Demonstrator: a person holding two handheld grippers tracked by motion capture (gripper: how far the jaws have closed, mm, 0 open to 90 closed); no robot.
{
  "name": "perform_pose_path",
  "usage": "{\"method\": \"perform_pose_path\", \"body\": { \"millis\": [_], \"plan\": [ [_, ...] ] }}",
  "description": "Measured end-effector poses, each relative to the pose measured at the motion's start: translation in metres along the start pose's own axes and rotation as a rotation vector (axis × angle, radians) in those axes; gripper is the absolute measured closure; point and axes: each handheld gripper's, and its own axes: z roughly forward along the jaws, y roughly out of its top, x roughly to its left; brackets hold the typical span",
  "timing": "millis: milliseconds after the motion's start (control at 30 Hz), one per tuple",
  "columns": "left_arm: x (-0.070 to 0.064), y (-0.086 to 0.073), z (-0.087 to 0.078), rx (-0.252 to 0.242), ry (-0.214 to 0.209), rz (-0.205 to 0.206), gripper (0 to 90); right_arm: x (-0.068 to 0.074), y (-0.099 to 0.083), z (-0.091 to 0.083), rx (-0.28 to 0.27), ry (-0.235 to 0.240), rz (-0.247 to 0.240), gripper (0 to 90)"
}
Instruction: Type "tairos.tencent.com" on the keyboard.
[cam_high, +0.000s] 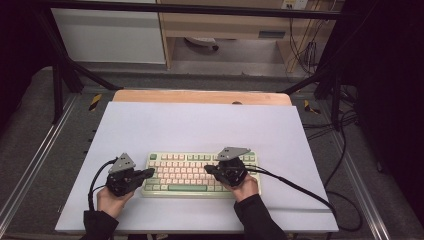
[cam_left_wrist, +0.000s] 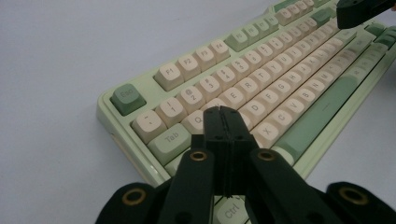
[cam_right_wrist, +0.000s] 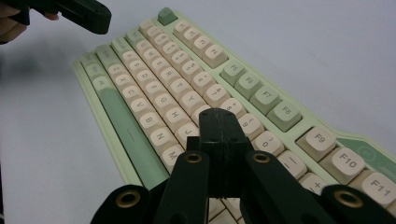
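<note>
A pale green keyboard with cream and green keys lies on the white table sheet near the front edge. My left gripper hovers over its left end, jaws pressed together with nothing between them; in the left gripper view the keyboard runs off to the upper right and the left gripper tip sits above the Q and A keys. My right gripper is over the right half, also shut and empty. In the right gripper view the right gripper tip hangs above the keyboard around the J and K keys.
The white sheet covers a wooden table inside a black frame. Cables trail from the right gripper across the sheet to the right edge. A cabinet and wiring stand beyond the table.
</note>
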Motion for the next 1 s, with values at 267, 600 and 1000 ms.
{"method": "perform_pose_path", "body": {
  "millis": [267,600,1000],
  "plan": [
    [-0.002,0.003,0.001,-0.003,-0.003,0.001,90.0,-0.004,-0.005,-0.009,-0.011,0.004,0.011,90.0],
    [-0.010,0.015,0.009,0.002,-0.004,0.021,90.0,-0.010,-0.016,-0.024,-0.015,-0.006,0.027,90.0],
    [-0.029,0.033,0.033,0.020,-0.029,0.068,90.0,-0.014,-0.026,-0.033,-0.020,-0.016,0.037,90.0]
  ]
}}
